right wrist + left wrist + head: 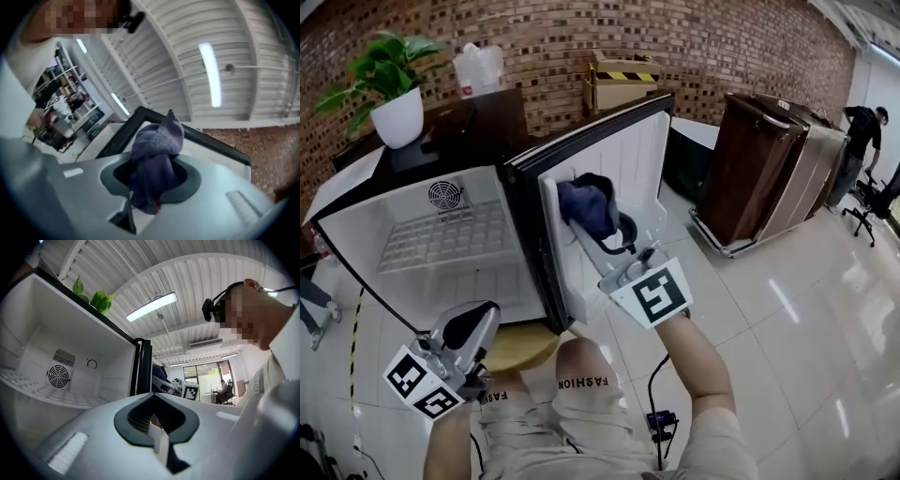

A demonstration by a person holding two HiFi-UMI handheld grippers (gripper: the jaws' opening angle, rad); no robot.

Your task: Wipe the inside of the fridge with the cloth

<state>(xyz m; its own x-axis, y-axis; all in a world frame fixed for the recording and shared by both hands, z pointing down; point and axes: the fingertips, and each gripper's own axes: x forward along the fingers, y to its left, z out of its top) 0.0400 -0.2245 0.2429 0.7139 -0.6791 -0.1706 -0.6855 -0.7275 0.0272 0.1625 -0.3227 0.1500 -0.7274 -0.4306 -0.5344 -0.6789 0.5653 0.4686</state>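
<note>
Cloth (157, 140) location?
— Pinched in the right gripper (152, 180), held at the open door's (642, 159) inner side.
— And the fridge cavity (441, 234)?
— Found to its left; the left gripper (157, 420), pressed together and empty, is held nearer.

Brick wall (722, 47), glossy white floor (806, 319)

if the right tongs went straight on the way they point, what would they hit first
Likely the inner lining of the open fridge door, the cloth in the right tongs touching first; depth unclear.
</note>
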